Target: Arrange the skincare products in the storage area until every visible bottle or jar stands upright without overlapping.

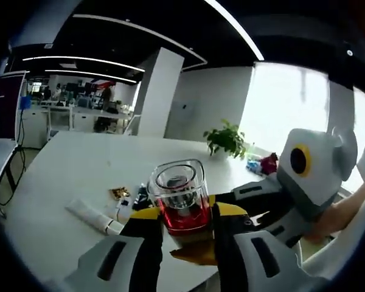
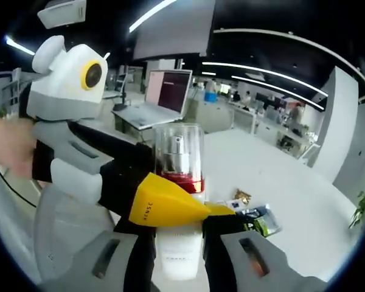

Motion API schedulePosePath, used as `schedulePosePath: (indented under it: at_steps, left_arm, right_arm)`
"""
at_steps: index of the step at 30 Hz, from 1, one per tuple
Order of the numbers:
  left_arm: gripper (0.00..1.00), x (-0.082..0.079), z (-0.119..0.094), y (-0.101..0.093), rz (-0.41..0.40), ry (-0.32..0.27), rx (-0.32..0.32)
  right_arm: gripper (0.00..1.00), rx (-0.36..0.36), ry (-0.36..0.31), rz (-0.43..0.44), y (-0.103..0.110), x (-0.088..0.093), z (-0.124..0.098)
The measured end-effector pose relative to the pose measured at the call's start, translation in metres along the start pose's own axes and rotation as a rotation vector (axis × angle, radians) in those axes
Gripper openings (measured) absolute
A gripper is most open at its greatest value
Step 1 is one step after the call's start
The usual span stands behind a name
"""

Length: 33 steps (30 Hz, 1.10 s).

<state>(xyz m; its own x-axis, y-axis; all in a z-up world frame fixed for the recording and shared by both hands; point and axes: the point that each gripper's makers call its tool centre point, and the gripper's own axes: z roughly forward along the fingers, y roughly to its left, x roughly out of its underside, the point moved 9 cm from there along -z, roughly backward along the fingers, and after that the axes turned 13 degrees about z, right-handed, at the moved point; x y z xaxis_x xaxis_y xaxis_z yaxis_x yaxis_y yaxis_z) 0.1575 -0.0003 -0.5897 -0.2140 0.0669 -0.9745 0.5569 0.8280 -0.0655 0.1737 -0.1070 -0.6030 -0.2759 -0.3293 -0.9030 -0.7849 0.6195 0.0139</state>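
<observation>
A skincare bottle [image 1: 179, 198] with a clear cap, a red band and a white body [image 2: 178, 252] is held up above the white table [image 1: 67, 164]. My left gripper [image 1: 181, 220] is shut on it at the red band, a yellow-tipped jaw on each side. My right gripper [image 2: 179, 240] is shut on the bottle's white lower body. In the right gripper view, the left gripper [image 2: 164, 205] reaches in from the left, and its yellow jaw lies across the bottle. A white tube [image 1: 95, 216] lies flat on the table.
A dark packet [image 2: 259, 219] and a small gold item [image 2: 241, 196] lie on the table beside the tube. A potted plant [image 1: 225, 139] and a red object [image 1: 269, 163] stand at the far edge. An open laptop [image 2: 162, 96] sits further back. A hand [image 2: 6, 149] holds the left gripper.
</observation>
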Motion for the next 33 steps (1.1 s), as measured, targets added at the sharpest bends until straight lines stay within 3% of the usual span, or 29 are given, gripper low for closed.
schedulePosePath:
  at_steps: [4, 7, 11, 16, 19, 23, 27, 33]
  left_arm:
    - [0.26, -0.005, 0.009, -0.001, 0.0, 0.025, 0.012]
    - [0.25, -0.006, 0.015, -0.002, 0.005, 0.067, 0.044]
    - [0.25, -0.008, 0.022, 0.0, -0.008, 0.093, 0.097]
    - [0.25, -0.015, 0.03, -0.003, 0.058, 0.109, 0.217]
    - [0.25, -0.022, 0.034, -0.006, 0.136, 0.109, 0.335]
    - [0.25, -0.03, 0.039, -0.015, 0.151, 0.103, 0.474]
    - [0.24, -0.034, 0.047, -0.027, 0.21, 0.113, 0.559]
    - [0.24, -0.037, 0.061, -0.042, 0.295, 0.112, 0.673]
  right_arm:
    - [0.29, -0.048, -0.024, 0.093, -0.008, 0.002, 0.0]
    - [0.29, -0.071, -0.014, 0.089, -0.017, 0.005, 0.001]
    - [0.31, -0.167, 0.004, 0.101, -0.025, 0.005, -0.002]
    - [0.32, -0.29, -0.019, 0.127, -0.039, 0.005, -0.007]
    - [0.33, -0.434, -0.028, 0.121, -0.05, 0.006, -0.014]
    - [0.33, -0.602, -0.053, 0.13, -0.064, 0.008, -0.024]
    - [0.34, -0.655, -0.032, 0.057, -0.07, 0.012, -0.032]
    - [0.32, -0.713, -0.011, 0.019, -0.08, 0.024, -0.044]
